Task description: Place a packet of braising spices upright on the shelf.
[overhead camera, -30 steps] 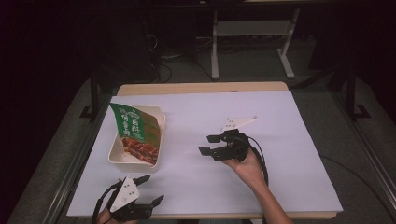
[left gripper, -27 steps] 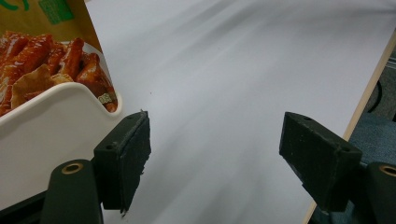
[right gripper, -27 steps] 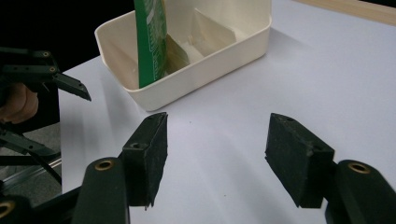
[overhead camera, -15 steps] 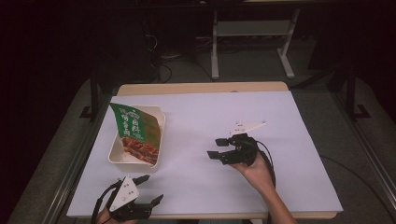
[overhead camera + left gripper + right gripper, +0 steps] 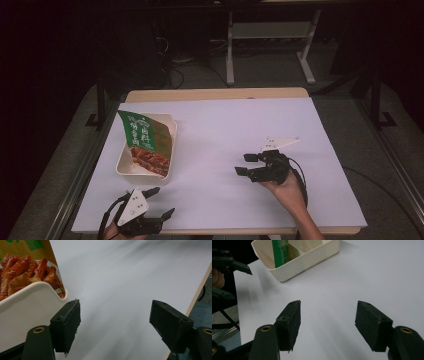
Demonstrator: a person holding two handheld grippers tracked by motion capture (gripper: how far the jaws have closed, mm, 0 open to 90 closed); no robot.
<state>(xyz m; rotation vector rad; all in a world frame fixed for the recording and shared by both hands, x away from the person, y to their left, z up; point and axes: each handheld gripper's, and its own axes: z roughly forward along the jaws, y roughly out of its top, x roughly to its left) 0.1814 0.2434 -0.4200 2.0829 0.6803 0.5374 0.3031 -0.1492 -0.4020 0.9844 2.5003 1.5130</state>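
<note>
My right hand-held gripper (image 5: 248, 164) has drawn back toward me, jaws wide and empty like the left hand-held gripper (image 5: 161, 201), leaving the green snack packet (image 5: 146, 143) propped in the cream plastic tray (image 5: 124, 161) on the white counter (image 5: 220, 130).

Snack packet (image 5: 27, 267) top cropped, tray-hidden below

One tray (image 5: 125, 162) and one packet (image 5: 148, 142) are seen on the table (image 5: 225, 125). Two grippers are counted, left (image 5: 161, 201) and right (image 5: 245, 164).
</note>
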